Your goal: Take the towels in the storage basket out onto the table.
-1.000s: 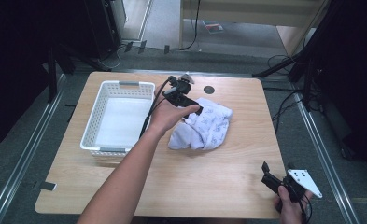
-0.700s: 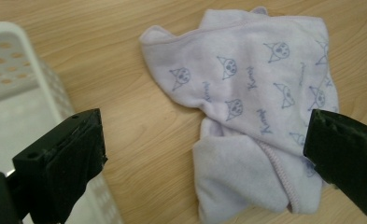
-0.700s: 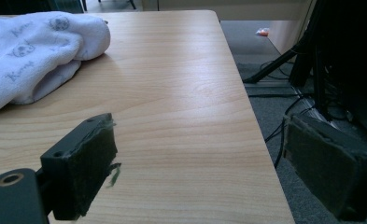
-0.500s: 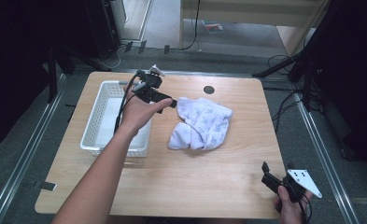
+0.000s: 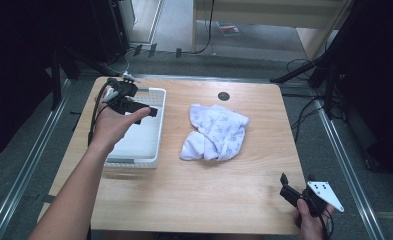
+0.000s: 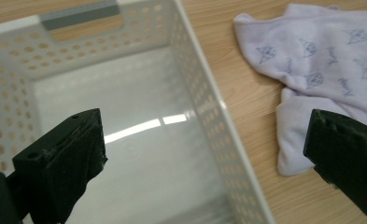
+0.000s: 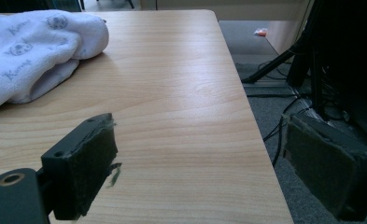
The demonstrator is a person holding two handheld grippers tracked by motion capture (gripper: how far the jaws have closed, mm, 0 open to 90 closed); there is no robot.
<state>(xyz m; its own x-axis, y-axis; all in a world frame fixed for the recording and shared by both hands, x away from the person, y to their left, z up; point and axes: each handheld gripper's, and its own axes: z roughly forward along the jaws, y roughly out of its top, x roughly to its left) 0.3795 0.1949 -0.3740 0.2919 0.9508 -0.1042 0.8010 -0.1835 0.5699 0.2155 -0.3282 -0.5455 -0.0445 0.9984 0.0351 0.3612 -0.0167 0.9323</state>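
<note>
A crumpled white cloth point(image 5: 215, 132) with a pale print lies in the middle of the wooden table point(image 5: 194, 200). It also shows at the upper right of the left gripper view, cloth point(image 6: 321, 60), and at the upper left of the right gripper view, cloth point(image 7: 29, 42). A white perforated basket point(image 5: 156, 127) stands at the table's left; its inside point(image 6: 125, 135) holds nothing. My left gripper point(image 5: 146, 109) hovers over the basket, open and holding nothing. My right gripper point(image 5: 285, 186) rests near the table's front right corner, open, nothing between its jaws.
A small dark round hole point(image 5: 223, 96) sits in the table near the far edge. Metal rails point(image 5: 334, 145) run along both sides of the table. Cables and stand legs point(image 5: 304, 70) lie on the floor beyond and to the right.
My left gripper has drawn away from the cloth leftward and now hangs over the basket. The cloth stays on the table. The right gripper has not moved.
</note>
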